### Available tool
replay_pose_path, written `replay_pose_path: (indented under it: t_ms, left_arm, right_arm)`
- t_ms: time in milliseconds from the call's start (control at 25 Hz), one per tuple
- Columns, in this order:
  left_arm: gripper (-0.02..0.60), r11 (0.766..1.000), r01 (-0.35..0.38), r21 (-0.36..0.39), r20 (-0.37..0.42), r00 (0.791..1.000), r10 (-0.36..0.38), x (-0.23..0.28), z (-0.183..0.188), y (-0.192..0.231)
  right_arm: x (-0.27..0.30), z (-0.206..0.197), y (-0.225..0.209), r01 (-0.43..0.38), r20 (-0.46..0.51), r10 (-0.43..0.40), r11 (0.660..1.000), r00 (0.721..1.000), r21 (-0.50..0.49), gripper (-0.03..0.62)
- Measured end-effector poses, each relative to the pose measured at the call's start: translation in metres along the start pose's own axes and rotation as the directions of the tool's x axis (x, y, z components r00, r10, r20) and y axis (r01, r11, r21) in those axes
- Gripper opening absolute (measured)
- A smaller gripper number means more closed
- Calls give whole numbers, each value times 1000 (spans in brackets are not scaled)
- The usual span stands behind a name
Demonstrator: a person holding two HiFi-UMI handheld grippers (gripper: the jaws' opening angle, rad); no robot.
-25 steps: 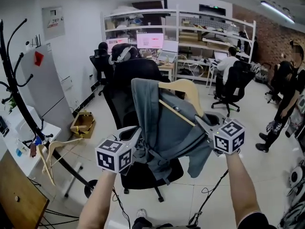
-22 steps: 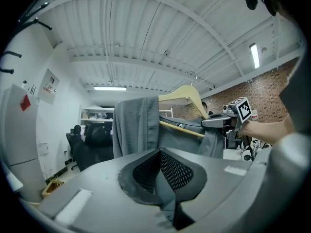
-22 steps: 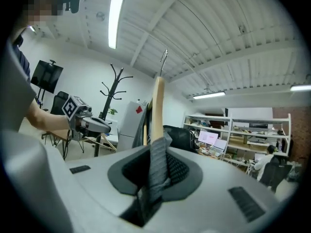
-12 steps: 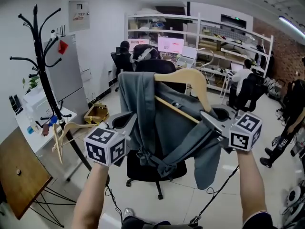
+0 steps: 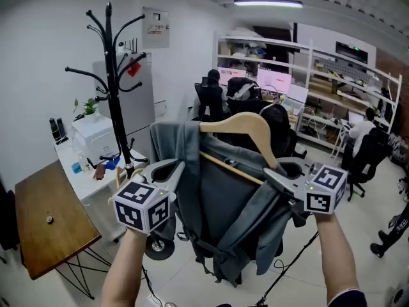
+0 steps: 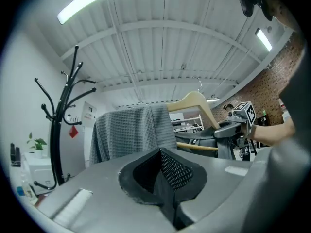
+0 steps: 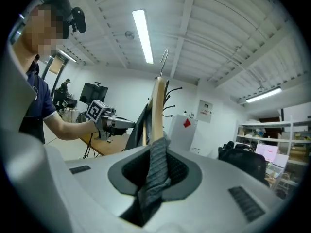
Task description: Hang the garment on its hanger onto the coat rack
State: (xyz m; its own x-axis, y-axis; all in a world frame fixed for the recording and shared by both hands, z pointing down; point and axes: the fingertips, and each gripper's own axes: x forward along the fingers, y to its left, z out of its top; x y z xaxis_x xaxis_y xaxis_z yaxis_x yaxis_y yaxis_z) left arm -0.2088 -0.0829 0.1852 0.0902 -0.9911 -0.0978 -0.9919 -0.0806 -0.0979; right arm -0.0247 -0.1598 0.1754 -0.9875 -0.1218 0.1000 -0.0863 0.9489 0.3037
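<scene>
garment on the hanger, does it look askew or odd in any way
Yes: the grey garment sits lopsided on the wooden hanger, bunched over one end with the other shoulder left bare wood, and hangs in twisted folds below. The right hand-held gripper pinches one fold.

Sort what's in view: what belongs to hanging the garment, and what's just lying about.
For the job:
- garment
- hanger
- coat rack
- left gripper and right gripper, both holding the garment

Lying about:
- wooden table
- chair
- shelves
- monitor
</scene>
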Motion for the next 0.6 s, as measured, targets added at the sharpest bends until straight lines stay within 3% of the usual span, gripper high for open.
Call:
replay_pose_path:
  t_ms: [200, 600]
  left_arm:
    - [2, 996, -90, 0, -23, 996, 90, -40, -13, 76]
    - [2, 981, -191, 20, -66, 979, 192, -89, -22, 180]
  right_arm:
    - [90, -7, 26, -87, 4, 86, 996, 996, 20, 67]
    - [226, 12, 63, -215, 57, 212, 975, 975, 53, 67]
